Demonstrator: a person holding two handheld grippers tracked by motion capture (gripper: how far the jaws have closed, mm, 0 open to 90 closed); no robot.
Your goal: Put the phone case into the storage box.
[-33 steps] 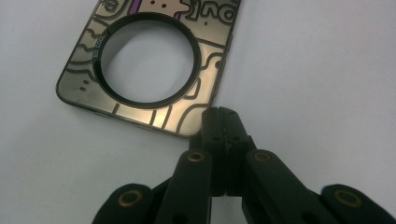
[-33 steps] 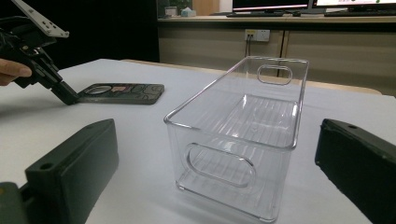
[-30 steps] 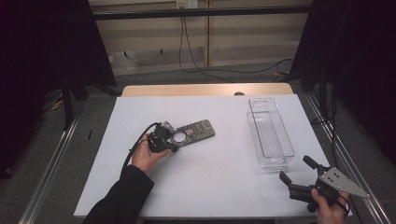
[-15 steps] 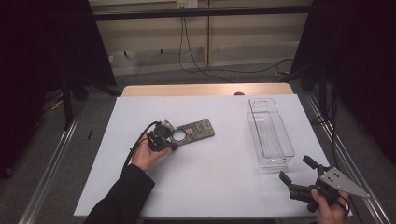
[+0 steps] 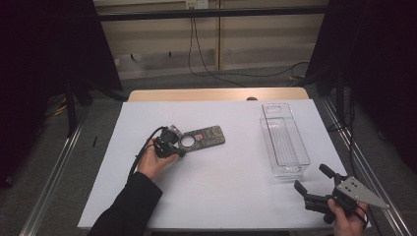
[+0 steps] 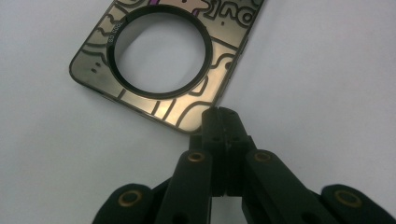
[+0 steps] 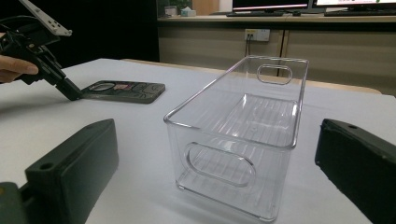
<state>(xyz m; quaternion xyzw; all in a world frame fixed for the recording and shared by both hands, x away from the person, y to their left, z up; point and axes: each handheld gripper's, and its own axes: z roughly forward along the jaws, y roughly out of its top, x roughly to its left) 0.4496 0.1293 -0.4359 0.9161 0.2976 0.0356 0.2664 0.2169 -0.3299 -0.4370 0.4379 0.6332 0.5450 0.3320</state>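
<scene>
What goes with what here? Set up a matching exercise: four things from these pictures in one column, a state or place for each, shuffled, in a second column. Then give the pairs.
Things
1. left hand-held gripper
2. right hand-held gripper
3. clear plastic bin
4. patterned flat case

States or places
A. empty, on the table's right side
B. jaws wide apart, at the table's near right corner
C. lying flat, with a round ring near one end
D. jaws closed at the corner of the case

Pairs: 1-D, 2-B, 3-A, 4-C
</scene>
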